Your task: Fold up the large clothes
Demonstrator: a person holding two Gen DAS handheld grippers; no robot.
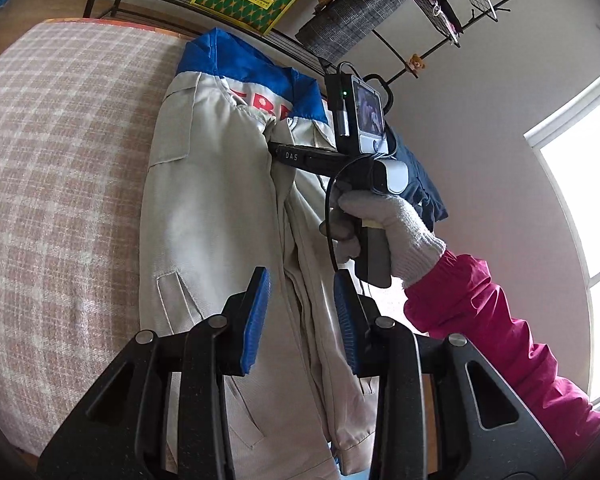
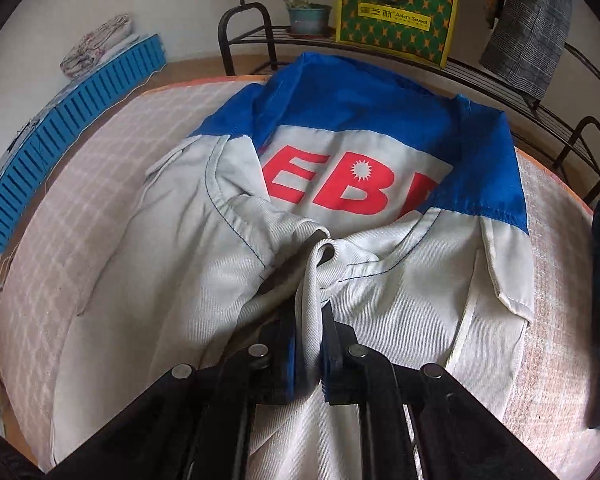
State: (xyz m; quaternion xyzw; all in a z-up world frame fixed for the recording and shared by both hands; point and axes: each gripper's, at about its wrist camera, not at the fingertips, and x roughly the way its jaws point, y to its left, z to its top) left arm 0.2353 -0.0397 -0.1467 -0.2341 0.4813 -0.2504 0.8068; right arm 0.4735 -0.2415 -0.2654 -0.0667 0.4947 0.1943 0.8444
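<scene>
jacket (image 2: 400, 288) on checked bedcover (image 1: 60, 160), right gripper (image 2: 310, 316) clamped on its fabric fold, left gripper (image 1: 300, 312) partly open, holding nothing

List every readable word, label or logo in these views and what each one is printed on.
"EBE" in red with a white sunburst, last letter partly hidden: jacket.
"Asian Sweet", beside Chinese characters too small to read surely, with a blurred line under it: yellow-green box.
"DAS": right gripper.
Small screen on that gripper: unreadable.
</scene>
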